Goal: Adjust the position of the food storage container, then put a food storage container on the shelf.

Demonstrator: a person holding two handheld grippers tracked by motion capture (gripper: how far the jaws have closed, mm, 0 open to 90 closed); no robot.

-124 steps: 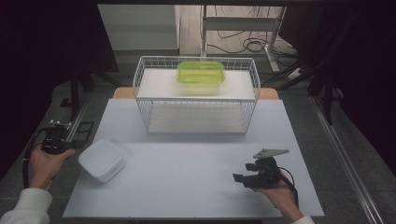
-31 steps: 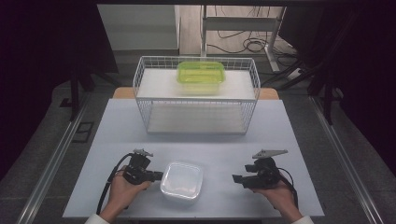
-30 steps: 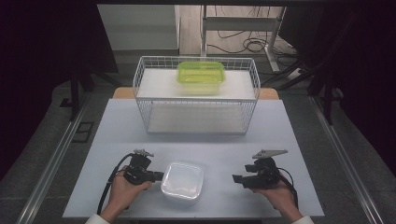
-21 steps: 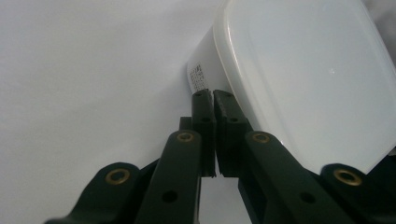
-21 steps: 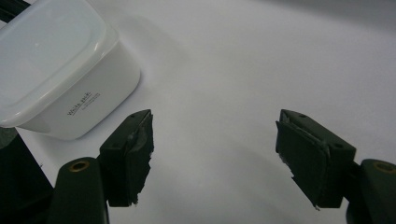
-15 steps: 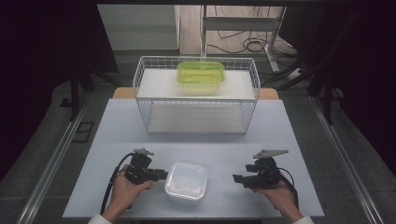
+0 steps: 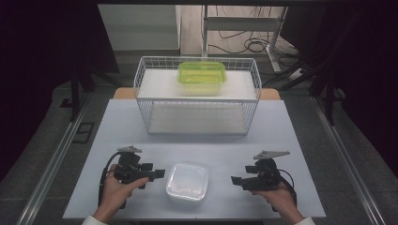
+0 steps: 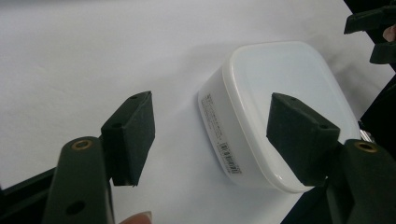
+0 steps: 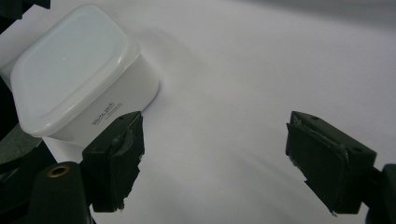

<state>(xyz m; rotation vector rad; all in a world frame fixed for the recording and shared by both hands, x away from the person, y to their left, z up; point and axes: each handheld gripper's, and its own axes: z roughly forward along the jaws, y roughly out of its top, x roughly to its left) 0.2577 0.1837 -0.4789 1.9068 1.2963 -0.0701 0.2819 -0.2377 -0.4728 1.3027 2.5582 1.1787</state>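
A white lidded container (image 7: pixel 187 182) rests on the white table near the front edge, midway between my hands. My left gripper (image 7: pixel 158 174) lies just left of it and points at it. Its jaws have just been opening and now stand wide, clear of the box. In the left gripper view the left gripper (image 8: pixel 215 133) frames the container (image 8: pixel 275 107), which lies beyond the pads. My right gripper (image 7: pixel 236 180) sits to the container's right, apart from it. Its jaws have just been opening too and hold nothing. In the right gripper view the right gripper (image 9: pixel 222 161) has the container (image 9: pixel 74 65) beyond its left pad.
A white wire basket (image 7: pixel 197 101) stands at the back of the table, with a green lidded container (image 7: pixel 202 77) on top of it. A bare white tabletop (image 7: pixel 202 150) lies between the basket and my hands. Dark floor surrounds the table.
The container was carried from the table's left side to the front middle. In the last second the left jaws opened off it and the hand drew back slightly. The right hand stayed put.
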